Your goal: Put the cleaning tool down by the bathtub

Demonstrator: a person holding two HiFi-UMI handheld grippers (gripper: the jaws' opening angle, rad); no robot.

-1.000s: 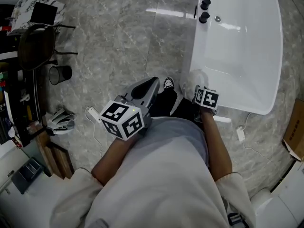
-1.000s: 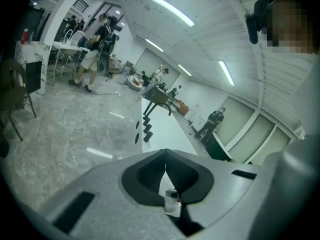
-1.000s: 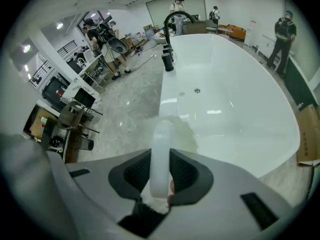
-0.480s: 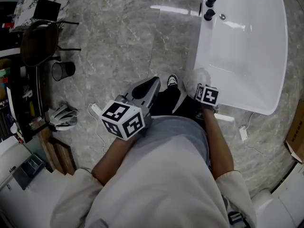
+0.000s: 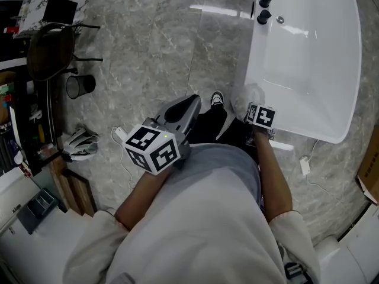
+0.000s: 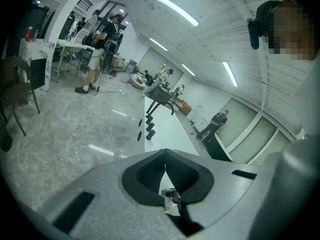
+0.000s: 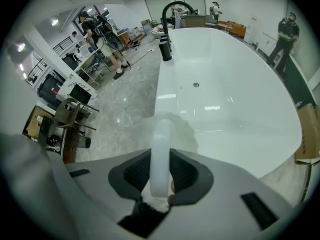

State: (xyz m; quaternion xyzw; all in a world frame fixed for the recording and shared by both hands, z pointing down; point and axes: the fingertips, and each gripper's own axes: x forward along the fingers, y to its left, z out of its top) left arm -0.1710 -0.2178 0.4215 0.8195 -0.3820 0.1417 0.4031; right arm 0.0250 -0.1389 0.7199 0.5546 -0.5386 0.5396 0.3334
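The cleaning tool is a white handle (image 7: 161, 151) with a pale fluffy head (image 7: 176, 130). My right gripper (image 7: 161, 156) is shut on the handle and points steeply down. In the head view that gripper (image 5: 253, 108) hangs just off the near left side of the white bathtub (image 5: 308, 58), and the tool's head (image 5: 249, 93) shows beyond it, over the floor by the tub wall. My left gripper (image 5: 189, 104) is held out in front of the person's body, well left of the tub. Its jaws (image 6: 165, 156) are shut with nothing between them.
Black taps (image 5: 264, 2) stand on the tub's far rim. A chair (image 5: 50, 49) and a black bin (image 5: 80, 86) are at the left, with a white object (image 5: 77, 145) on the floor nearby. A cable with a plug (image 5: 305, 166) lies right of the tub, and a cardboard box (image 5: 372, 164) sits at the right edge.
My right gripper has sunk slightly with the cleaning tool beside the tub. The left gripper has stayed where it was.
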